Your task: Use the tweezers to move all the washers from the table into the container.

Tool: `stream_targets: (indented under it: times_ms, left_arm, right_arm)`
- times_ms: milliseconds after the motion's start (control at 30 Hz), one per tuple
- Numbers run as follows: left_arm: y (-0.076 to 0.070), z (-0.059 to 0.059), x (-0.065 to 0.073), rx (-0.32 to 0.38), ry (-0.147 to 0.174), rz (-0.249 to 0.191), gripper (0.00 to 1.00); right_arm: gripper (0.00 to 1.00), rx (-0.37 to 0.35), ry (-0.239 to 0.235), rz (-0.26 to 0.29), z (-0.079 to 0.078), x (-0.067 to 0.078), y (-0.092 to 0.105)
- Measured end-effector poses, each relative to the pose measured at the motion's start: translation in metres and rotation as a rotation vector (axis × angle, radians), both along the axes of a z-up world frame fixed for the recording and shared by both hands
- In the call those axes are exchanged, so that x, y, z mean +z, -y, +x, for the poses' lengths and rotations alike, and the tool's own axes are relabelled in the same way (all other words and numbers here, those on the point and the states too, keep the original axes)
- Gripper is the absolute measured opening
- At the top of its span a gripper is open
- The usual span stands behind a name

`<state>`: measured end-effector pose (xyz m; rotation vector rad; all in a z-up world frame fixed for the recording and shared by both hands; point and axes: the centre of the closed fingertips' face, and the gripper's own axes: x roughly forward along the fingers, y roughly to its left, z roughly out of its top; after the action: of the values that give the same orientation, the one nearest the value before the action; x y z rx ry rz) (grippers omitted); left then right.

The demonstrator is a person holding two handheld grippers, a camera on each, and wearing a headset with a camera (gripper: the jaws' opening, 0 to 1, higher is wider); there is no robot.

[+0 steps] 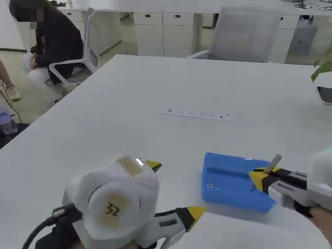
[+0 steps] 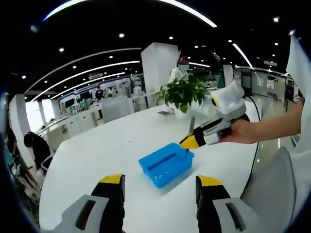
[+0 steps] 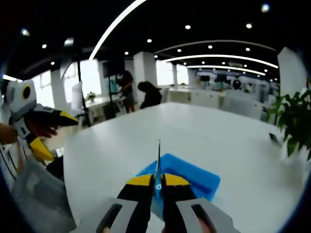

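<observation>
A blue container [image 1: 233, 181] sits on the white table [image 1: 129, 119] near me, with a small ring-like piece [image 1: 210, 185] in its near left corner. A row of tiny washers [image 1: 197, 113] lies farther out on the table. My right gripper [image 1: 258, 179] hovers over the container's right end, shut on metal tweezers [image 1: 273, 162]; from its own camera the tweezers [image 3: 158, 155] point over the container [image 3: 194, 177]. My left gripper [image 1: 175, 188] stands open to the left of the container, nothing between its jaws. It faces the container [image 2: 165, 165] and the right gripper [image 2: 194, 141].
A person sits on an office chair [image 1: 78, 57] at the back left. A grey chair [image 1: 244, 36] stands at the table's far edge. A plant [image 1: 322, 70] and a dark flat device [image 1: 326, 94] are at the right edge.
</observation>
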<state>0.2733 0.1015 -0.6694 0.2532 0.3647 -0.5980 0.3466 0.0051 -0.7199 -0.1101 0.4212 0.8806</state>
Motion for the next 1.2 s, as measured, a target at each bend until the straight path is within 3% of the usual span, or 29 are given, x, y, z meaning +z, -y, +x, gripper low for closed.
stream_targets:
  times_ms: [100, 133, 167, 233, 267, 300, 367, 500, 567, 700, 767, 867, 967, 1067, 1100, 1167, 1200]
  left_arm:
    - [0.02, -0.001, 0.013, -0.092, -0.026, -0.069, 0.5]
    - [0.027, -0.001, 0.016, -0.121, -0.05, -0.092, 0.47]
    - [0.029, 0.0, 0.017, -0.123, -0.063, -0.101, 0.46]
    - [0.04, -0.003, 0.019, -0.191, -0.083, -0.127, 0.4]
    - [0.041, -0.002, 0.019, -0.199, -0.087, -0.13, 0.37]
    - [0.047, -0.005, 0.018, -0.249, -0.095, -0.126, 0.31]
    - [0.053, -0.009, 0.014, -0.306, -0.131, -0.118, 0.25]
    - [0.069, -0.022, 0.008, -0.438, -0.187, -0.119, 0.21]
    - [0.076, -0.025, 0.009, -0.48, -0.182, -0.127, 0.17]
    - [0.085, -0.031, 0.006, -0.542, -0.201, -0.114, 0.09]
    - [0.088, -0.034, 0.005, -0.568, -0.194, -0.099, 0.1]
    - [0.092, -0.038, 0.002, -0.603, -0.21, -0.084, 0.1]
    - [0.094, -0.044, -0.004, -0.676, -0.209, -0.022, 0.07]
    - [0.094, -0.051, -0.011, -0.719, -0.248, 0.015, 0.04]
    - [0.095, -0.051, -0.013, -0.736, -0.231, 0.035, 0.02]
    - [0.096, -0.048, -0.014, -0.723, -0.228, 0.035, 0.0]
    - [0.097, -0.05, -0.016, -0.737, -0.247, 0.029, 0.0]
  right_arm:
    - [0.04, 0.135, -0.025, 0.002, -0.025, 0.005, -0.014]
    - [0.04, 0.172, -0.023, -0.002, -0.033, 0.007, -0.018]
    - [0.04, 0.188, -0.017, 0.006, -0.038, 0.01, -0.021]
    - [0.04, 0.24, -0.019, -0.001, -0.049, 0.011, -0.025]
    - [0.04, 0.269, -0.026, -0.005, -0.055, 0.01, -0.027]
    - [0.03, 0.305, -0.036, -0.012, -0.062, 0.009, -0.029]
    - [0.03, 0.356, -0.036, -0.016, -0.072, 0.008, -0.032]
    - [0.03, 0.447, -0.061, -0.042, -0.092, 0.003, -0.037]
    - [0.03, 0.499, -0.075, -0.082, -0.101, -0.003, -0.038]
    - [0.03, 0.54, -0.089, -0.109, -0.109, -0.008, -0.04]
    - [0.03, 0.575, -0.092, -0.131, -0.115, -0.012, -0.039]
    - [0.03, 0.616, -0.11, -0.168, -0.123, -0.02, -0.038]
    - [0.03, 0.642, -0.116, -0.192, -0.126, -0.026, -0.038]
    - [0.03, 0.659, -0.127, -0.204, -0.128, -0.028, -0.036]
    - [0.04, 0.671, -0.127, -0.22, -0.128, -0.031, -0.035]
    - [0.03, 0.681, -0.137, -0.235, -0.131, -0.035, -0.034]
    - [0.03, 0.689, -0.142, -0.245, -0.133, -0.038, -0.033]
